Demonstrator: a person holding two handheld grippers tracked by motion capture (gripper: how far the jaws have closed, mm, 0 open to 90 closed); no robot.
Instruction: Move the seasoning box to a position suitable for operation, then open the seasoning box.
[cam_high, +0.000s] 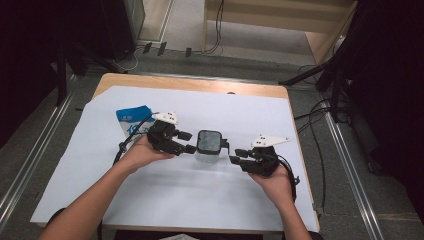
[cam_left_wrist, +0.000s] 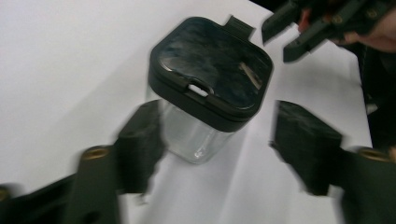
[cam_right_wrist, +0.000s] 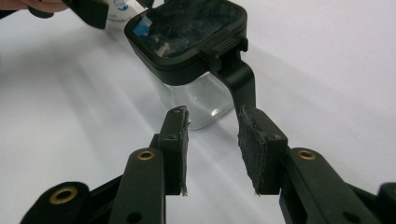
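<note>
A clear square jar with a black lid stands on the white paper at mid-table. My left gripper is open just to its left, fingertips close to the jar. In the left gripper view the lid and glass body lie ahead, between the spread jaws of my left gripper; whether they touch is unclear. My right gripper is open a little right of the jar. In the right gripper view my right gripper faces the lid's black side tab, with nothing between the pads.
A blue and white packet lies on the paper behind the left hand. White paper covers most of the wooden table. Cables and dark stands surround the table on the floor.
</note>
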